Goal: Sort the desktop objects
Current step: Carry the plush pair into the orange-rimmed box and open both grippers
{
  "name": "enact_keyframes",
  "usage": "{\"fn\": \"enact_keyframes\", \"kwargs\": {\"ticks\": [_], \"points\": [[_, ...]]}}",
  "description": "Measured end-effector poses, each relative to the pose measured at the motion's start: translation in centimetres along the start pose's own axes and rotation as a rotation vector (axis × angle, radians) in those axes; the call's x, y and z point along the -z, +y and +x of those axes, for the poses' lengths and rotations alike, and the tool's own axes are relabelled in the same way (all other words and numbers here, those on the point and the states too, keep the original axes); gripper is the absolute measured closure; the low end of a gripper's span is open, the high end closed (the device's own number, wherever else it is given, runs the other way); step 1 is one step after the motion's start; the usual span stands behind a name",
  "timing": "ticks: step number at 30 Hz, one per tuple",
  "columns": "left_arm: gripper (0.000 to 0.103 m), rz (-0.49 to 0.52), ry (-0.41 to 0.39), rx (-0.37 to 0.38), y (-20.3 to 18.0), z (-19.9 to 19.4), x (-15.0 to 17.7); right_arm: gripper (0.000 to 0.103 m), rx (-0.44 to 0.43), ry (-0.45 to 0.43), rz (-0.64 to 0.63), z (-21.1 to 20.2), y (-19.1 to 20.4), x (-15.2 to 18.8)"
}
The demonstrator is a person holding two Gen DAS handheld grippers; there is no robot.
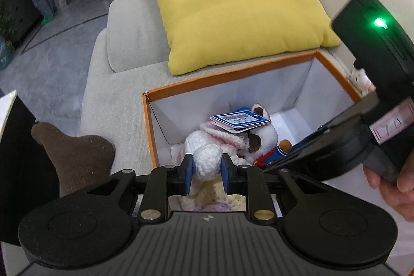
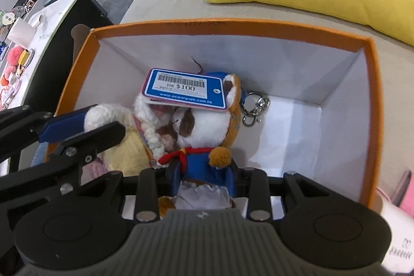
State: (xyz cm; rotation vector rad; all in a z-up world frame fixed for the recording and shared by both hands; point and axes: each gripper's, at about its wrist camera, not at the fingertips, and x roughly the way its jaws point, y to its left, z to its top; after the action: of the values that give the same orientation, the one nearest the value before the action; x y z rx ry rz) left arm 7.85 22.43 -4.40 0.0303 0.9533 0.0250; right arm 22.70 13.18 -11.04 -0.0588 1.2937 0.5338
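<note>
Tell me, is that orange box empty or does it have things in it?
Not empty. The orange box holds a white crocheted toy and a plush in blue with a price tag, lying inside its white walls.

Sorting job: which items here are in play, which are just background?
In play:
- white crochet toy, in left tool
- blue-dressed plush, in right tool
- orange box

Background:
- yellow cushion
- sofa
- brown cushion
</note>
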Motion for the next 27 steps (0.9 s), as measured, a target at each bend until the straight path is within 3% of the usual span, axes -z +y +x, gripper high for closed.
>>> {"fn": "enact_keyframes", "kwargs": {"ticks": [11, 15, 18, 27], "points": [[0.07, 0.05, -0.005, -0.02, -0.8, -0.4, 0.2, 0.064, -0.022, -0.004, -0.022, 0.5, -0.5, 0.4], [0.07, 0.036, 0.002, -0.023, -0.7, -0.9, 0.1, 0.052, 0.016, -0.013, -0.047, -0.2, -0.1, 0.4], [0.066, 0.035, -0.002, -0.031, -0.7, -1.6, 0.1, 0.05, 0.014, -0.01, -0.053, -0.9, -0.2, 0.7], [0.066, 0.039, -0.079, -0.019, -2.6, -6.8, -1.4, 0.048, -0.035, -0.095, -0.116, -7.4, 0.0, 2.0]]}}
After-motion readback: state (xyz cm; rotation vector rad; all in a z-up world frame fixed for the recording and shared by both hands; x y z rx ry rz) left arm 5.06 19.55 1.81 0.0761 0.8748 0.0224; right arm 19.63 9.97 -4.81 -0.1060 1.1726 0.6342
